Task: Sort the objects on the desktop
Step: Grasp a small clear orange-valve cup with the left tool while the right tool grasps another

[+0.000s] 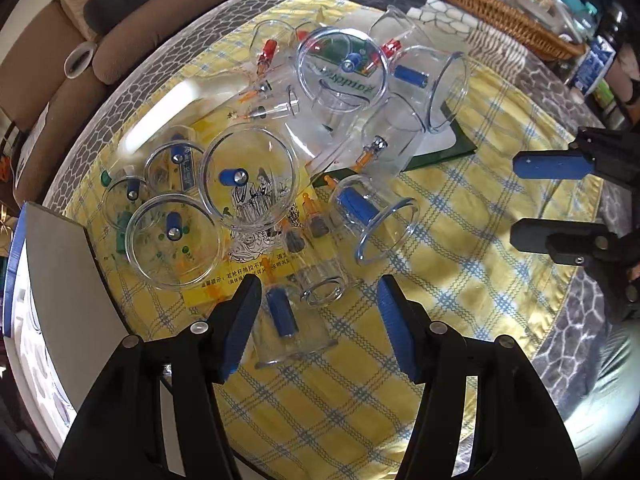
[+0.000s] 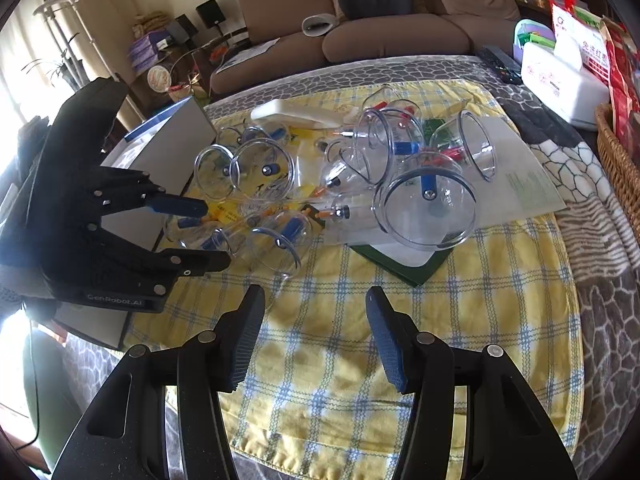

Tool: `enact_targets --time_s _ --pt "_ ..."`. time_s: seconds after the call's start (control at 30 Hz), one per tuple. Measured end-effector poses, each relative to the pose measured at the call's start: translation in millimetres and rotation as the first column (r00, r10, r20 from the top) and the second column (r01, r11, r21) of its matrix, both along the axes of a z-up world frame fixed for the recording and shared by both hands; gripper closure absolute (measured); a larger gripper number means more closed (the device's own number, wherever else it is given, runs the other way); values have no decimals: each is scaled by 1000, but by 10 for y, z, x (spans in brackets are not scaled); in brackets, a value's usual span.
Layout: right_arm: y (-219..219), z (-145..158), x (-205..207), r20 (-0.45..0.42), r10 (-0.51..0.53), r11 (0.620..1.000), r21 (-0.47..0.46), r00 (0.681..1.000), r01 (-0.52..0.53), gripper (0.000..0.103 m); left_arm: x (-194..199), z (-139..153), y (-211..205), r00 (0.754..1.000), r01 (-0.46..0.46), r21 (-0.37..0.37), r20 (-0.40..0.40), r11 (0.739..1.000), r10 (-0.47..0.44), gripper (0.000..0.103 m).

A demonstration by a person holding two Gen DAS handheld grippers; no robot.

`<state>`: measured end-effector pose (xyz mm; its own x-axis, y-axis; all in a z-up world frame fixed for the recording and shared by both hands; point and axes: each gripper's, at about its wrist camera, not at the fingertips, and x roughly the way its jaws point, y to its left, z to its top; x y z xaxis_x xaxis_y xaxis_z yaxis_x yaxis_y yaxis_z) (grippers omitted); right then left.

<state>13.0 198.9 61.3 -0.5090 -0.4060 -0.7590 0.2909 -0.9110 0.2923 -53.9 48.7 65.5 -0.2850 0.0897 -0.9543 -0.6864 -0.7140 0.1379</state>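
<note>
Several clear plastic cupping cups with blue or red valve stems lie scattered on a yellow checked cloth. My left gripper is open, low over a small clear cup with a blue stem lying between its fingers. A larger cup lies on a yellow leaflet beyond it. My right gripper is open and empty over bare cloth, short of the big cup. The left gripper also shows in the right wrist view, and the right gripper in the left wrist view.
An open grey-lidded case stands at the table's left edge. A wicker basket and a white tissue box sit at the far side. A green booklet and paper sheet lie under the cups. A brown sofa is behind.
</note>
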Motion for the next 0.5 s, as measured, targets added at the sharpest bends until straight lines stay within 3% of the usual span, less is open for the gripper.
enact_targets --time_s 0.1,0.23,0.5 --pt "2 -35 -11 10 10 1000 -24 1000 -10 48 -49 -86 24 1000 3 -8 18 1000 -3 50" --pt "-32 -40 -3 7 24 999 -35 1000 -24 48 -91 -113 3 999 -4 10 38 1000 4 77" --pt "-110 7 29 14 50 997 -64 999 -49 48 -72 48 -125 999 -17 44 40 999 15 80"
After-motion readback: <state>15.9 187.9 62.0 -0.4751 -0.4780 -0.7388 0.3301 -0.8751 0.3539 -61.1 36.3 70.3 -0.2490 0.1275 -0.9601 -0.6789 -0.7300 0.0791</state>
